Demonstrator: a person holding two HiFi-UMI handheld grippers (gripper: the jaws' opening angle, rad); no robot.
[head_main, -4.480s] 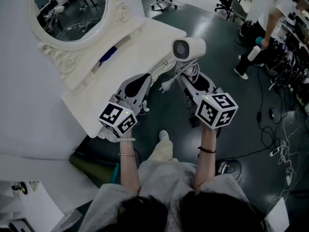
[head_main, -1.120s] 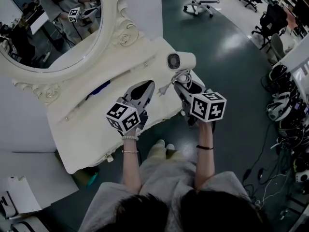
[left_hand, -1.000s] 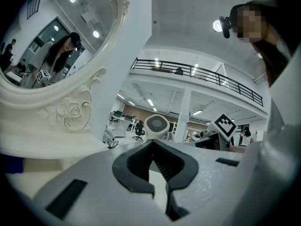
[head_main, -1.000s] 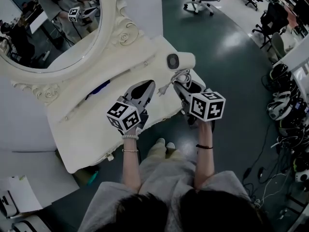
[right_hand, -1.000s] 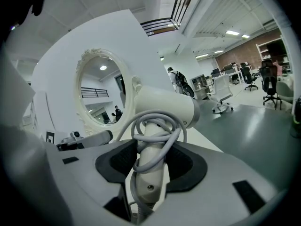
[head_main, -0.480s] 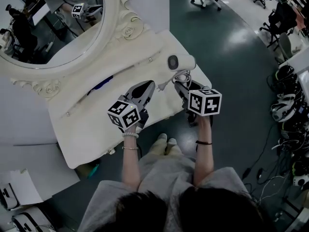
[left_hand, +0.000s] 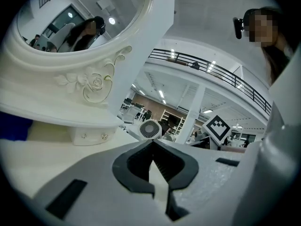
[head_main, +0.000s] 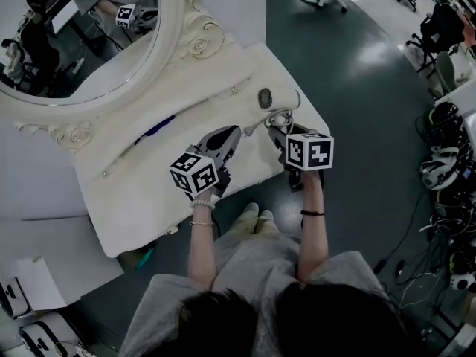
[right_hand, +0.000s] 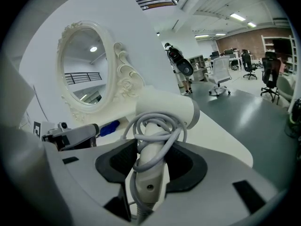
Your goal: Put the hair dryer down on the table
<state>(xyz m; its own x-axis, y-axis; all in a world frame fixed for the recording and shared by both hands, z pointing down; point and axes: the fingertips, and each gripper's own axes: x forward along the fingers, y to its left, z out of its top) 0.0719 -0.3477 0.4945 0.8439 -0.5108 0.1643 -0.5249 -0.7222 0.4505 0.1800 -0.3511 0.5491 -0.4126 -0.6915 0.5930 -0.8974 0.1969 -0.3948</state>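
Nearest the person, the left tool [left_hand: 152, 160] has its jaws together with nothing between them. It hangs low over the table [head_main: 141, 192] and takes no part in the hold. Beside it, the right tool [right_hand: 150, 166] is clamped on the handle of the dryer [right_hand: 165, 108], one pad on each side, with the cord [right_hand: 157, 126] wound in loops round that handle and trailing below the jaws. So the carrying part looks almost done, as the dryer [head_main: 278, 99] is over the far right corner of the table, close to its edge. The setting down and letting go are left, since the grip is plainly on. Whether the dryer's body already touches the tabletop cannot be told from any view; the head view only shows it over the surface. The handle runs from the jaws forward and up to the barrel, roughly along the right tool's own line. The barrel's long axis lies about level and crosswise to the handle, running left to right in the head view. Its round grille end faces left, towards the left tool, as the left gripper view [left_hand: 150, 128] shows head-on. The other end points right, towards the table's right edge and the open floor. To lie flat, I judge it must be tipped so that handle and barrel both rest on the top. Beyond it the table runs back to the mirror [head_main: 82, 43].
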